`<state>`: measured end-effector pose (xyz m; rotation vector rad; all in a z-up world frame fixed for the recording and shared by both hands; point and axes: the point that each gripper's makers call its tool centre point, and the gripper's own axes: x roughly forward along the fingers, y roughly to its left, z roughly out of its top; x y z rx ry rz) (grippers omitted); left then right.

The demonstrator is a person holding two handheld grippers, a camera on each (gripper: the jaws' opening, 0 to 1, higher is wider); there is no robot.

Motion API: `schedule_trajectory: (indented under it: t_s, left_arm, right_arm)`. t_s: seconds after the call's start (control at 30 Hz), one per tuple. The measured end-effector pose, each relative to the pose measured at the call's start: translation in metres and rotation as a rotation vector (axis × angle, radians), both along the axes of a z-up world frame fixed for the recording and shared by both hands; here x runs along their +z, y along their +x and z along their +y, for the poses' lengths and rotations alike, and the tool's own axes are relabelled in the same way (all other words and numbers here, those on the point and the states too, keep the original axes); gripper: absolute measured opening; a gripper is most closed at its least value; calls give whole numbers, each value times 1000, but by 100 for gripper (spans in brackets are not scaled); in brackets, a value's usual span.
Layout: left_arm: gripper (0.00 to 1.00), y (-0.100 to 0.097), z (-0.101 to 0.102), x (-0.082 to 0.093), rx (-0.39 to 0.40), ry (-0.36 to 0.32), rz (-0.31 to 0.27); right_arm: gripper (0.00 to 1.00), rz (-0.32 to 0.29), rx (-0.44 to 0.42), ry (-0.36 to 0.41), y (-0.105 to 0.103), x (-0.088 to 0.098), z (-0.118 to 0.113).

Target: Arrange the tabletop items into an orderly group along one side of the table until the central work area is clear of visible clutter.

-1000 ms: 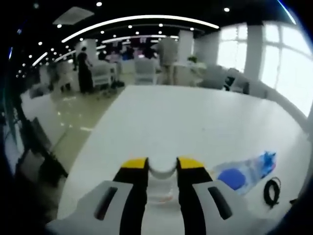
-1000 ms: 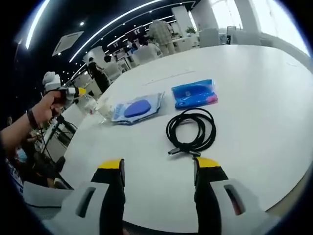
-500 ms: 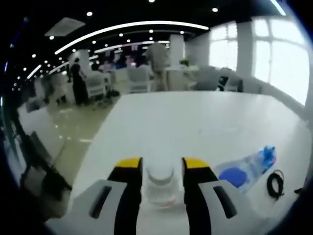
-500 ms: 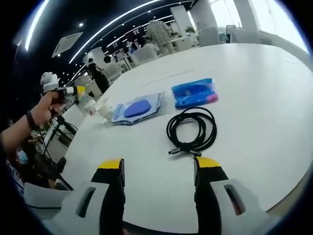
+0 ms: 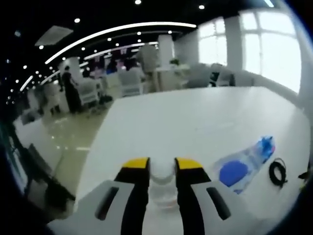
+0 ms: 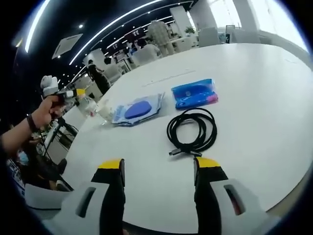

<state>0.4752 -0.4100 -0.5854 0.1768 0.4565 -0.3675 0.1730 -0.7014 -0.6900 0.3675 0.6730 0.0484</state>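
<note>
Clear glass cup (image 5: 162, 182) clamped by left hand-held gripper (image 5: 162, 166); right hand-held gripper (image 6: 159, 166) spread, near coiled black cable (image 6: 191, 131).

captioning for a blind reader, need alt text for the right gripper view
The open right gripper hovers over a white table before a coiled black cable. Beyond lie a blue pouch and a clear packet with a blue disc; a hand holds the left gripper at left.

Bright office (curved ceiling lights (image 5: 122, 29)).
</note>
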Motion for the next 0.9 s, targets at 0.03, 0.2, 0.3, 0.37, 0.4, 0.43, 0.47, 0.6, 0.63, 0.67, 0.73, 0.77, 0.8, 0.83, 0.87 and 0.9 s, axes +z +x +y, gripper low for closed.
schedule_trajectory:
  t_s: [0.03, 0.2, 0.3, 0.37, 0.4, 0.43, 0.47, 0.6, 0.63, 0.67, 0.73, 0.77, 0.8, 0.83, 0.87, 0.9]
  left_arm:
    - [18, 0, 0, 0, -1, 0, 0]
    - [17, 0, -1, 0, 12, 11, -9]
    - [18, -1, 2, 0, 84, 4, 0]
    - [18, -2, 3, 0, 128, -21, 13]
    - [18, -2, 3, 0, 139, -20, 13]
    - [18, -1, 2, 0, 146, -16, 11]
    - [18, -2, 2, -1, 156, -13, 11]
    - [18, -1, 4, -1, 181, -22, 14]
    - [18, -1, 3, -1, 180, -23, 15]
    - [18, -1, 3, -1, 175, -24, 15]
    - [18, -1, 2, -1, 155, -15, 17]
    - [18, -2, 2, -1, 146, -11, 18]
    - [19, -2, 3, -1, 143, -9, 19]
    - [21, -3, 4, -1, 140, -12, 19]
    - [23, -5, 2, -1, 130, -31, 32]
    - [24, -6, 2, 1, 126, -33, 30]
  right_arm:
    - [56, 0, 0, 1, 0, 0, 0]
    - [56, 0, 2, 1, 0, 0, 0]
    - [56, 0, 0, 1, 0, 0, 0]
    - [56, 0, 0, 3, 0, 0, 1]
    - [56, 1, 2, 3, 0, 0, 1]
    - [56, 2, 2, 3, 0, 0, 1]
    - [56, 2, 2, 3, 0, 0, 1]
    - [56, 0, 2, 4, 0, 0, 1]
    - [56, 0, 1, 4, 1, 0, 1]
    - [56, -1, 1, 5, 0, 0, 1]
    - [56, -4, -1, 5, 1, 0, 0]
    - [56, -4, -1, 6, 1, 0, 0]
    - [56, -4, -2, 6, 1, 0, 0]
    - [56, -5, -2, 5, 1, 0, 0]
    - [56, -6, -2, 5, 1, 1, 0]
    - [56, -8, -3, 6, 2, 1, 0]
